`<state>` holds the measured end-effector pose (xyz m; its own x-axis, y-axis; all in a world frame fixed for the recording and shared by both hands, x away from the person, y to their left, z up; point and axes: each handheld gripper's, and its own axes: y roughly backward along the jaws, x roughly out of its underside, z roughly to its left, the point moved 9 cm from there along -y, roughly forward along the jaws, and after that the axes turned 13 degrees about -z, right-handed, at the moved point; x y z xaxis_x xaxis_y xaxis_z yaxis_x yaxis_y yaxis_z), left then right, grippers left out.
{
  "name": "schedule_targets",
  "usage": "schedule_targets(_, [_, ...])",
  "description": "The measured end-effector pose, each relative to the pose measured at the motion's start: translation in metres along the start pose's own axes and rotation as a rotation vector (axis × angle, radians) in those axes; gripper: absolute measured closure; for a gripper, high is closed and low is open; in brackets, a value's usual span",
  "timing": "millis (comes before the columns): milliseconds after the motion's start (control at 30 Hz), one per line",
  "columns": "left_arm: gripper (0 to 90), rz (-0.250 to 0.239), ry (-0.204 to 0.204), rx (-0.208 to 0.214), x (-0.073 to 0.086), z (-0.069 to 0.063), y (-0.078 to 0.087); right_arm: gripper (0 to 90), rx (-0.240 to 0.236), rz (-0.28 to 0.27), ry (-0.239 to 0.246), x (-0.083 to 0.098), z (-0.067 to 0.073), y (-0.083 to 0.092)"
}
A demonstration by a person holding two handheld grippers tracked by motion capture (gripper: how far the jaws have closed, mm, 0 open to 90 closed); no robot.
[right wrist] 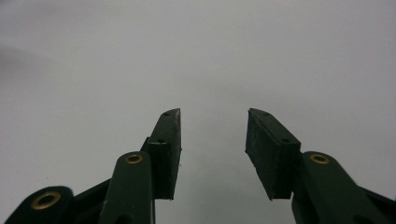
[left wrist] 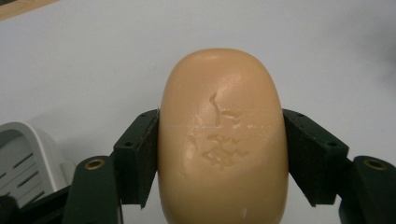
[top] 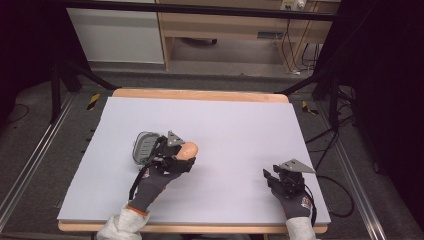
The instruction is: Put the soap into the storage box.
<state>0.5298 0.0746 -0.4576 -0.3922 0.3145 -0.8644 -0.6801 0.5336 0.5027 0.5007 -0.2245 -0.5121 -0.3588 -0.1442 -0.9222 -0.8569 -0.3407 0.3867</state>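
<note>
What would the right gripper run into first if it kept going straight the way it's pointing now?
Probably nothing: the open right gripper faces bare pale grey table mat. In the high view it points toward the mat's middle, and the tan oval soap bar seems off that line, though depth is unclear.

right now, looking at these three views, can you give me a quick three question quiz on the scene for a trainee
1. True or false: the left hand-held gripper is shut on the bar of soap.
2. Which is empty, with its jaws apart over the bare table mat? A) the left hand-held gripper B) the right hand-held gripper
3. Fill in: in the high view, the grey slotted soap dish lies on the person's ____ side of the soap.

Key
1. True: a jaw presses each side of the soap.
2. B.
3. Left, close beside it.
</note>
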Motion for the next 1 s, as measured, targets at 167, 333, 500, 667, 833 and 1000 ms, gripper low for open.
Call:
schedule_targets(167, [31.9,-0.024,0.013,-0.023,-0.002,0.011,0.008,55.3,0.001,0.001,-0.001,0.000,0.000,0.000])
schedule_targets(333, [31.9,-0.029,0.019,-0.036,-0.002,0.020,0.013,55.3,0.001,0.002,-0.002,0.000,0.000,0.000])
schedule_targets(500, [31.9,-0.041,0.032,-0.067,-0.004,0.036,0.023,55.3,-0.001,0.003,-0.002,0.000,0.001,0.000])
schedule_targets(667, [31.9,-0.057,0.043,-0.083,-0.007,0.045,0.029,55.3,-0.002,0.004,-0.003,0.000,0.001,-0.001])
schedule_targets(833, [31.9,-0.071,0.049,-0.099,-0.010,0.054,0.034,55.3,-0.003,0.004,-0.002,0.000,0.001,-0.001])
schedule_targets(1000, [31.9,-0.072,0.051,-0.117,-0.010,0.062,0.037,55.3,-0.002,0.004,-0.004,0.000,0.001,-0.001])
